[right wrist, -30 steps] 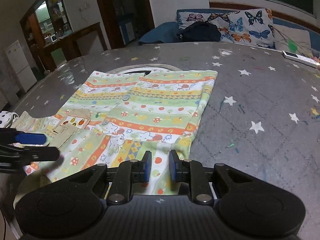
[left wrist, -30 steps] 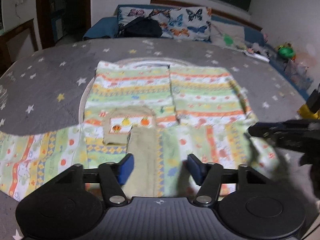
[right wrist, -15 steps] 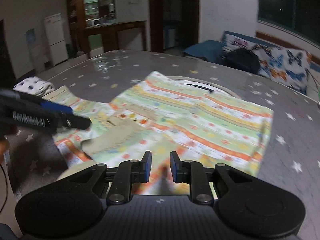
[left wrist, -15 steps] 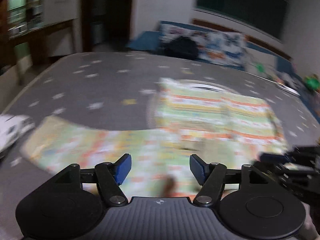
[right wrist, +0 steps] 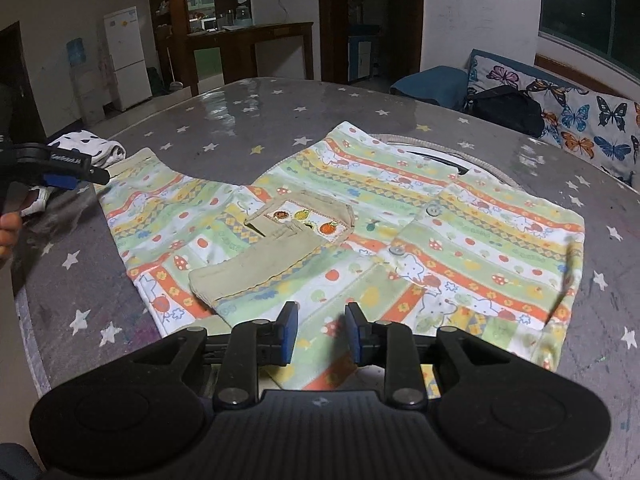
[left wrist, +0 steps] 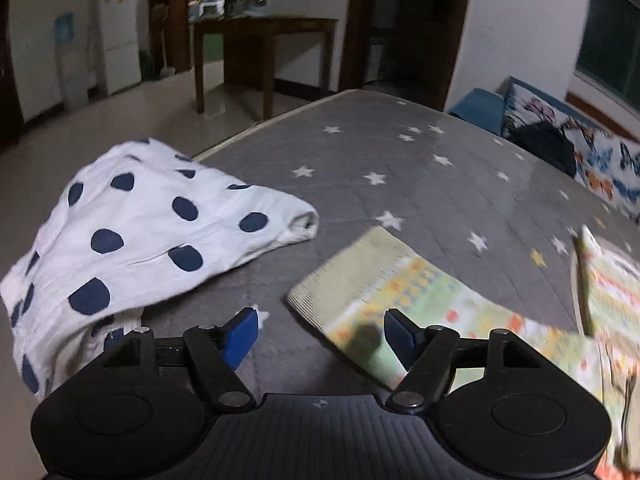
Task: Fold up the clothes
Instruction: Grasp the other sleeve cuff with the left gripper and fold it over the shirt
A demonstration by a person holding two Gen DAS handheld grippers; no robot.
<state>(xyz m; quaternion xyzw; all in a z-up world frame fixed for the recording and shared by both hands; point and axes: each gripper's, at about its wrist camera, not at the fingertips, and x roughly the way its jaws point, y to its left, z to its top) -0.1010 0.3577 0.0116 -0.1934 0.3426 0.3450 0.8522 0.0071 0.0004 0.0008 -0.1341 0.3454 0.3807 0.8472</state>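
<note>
A pastel striped child's shirt point(right wrist: 400, 216) with a beige pocket lies spread on the grey star-patterned table point(right wrist: 240, 120). Its right sleeve is folded across the front; its left sleeve point(right wrist: 136, 188) stretches toward the table's left edge. My left gripper point(left wrist: 318, 334) is open just above that sleeve's beige cuff point(left wrist: 352, 268); it also shows in the right wrist view point(right wrist: 80, 178). My right gripper point(right wrist: 320, 326) hovers over the shirt's lower hem, jaws slightly apart, holding nothing.
A white garment with dark blue dots point(left wrist: 132, 236) lies bunched at the table's left edge, also seen in the right wrist view point(right wrist: 96, 144). A butterfly-print sofa point(right wrist: 568, 116) with a black bag point(right wrist: 504, 108) stands behind. A wooden table point(left wrist: 264, 40) and fridge point(right wrist: 126, 56) are farther back.
My left gripper has swung left from over the shirt's front to the left sleeve cuff. My right gripper's jaws have opened a little and it has turned left over the hem.
</note>
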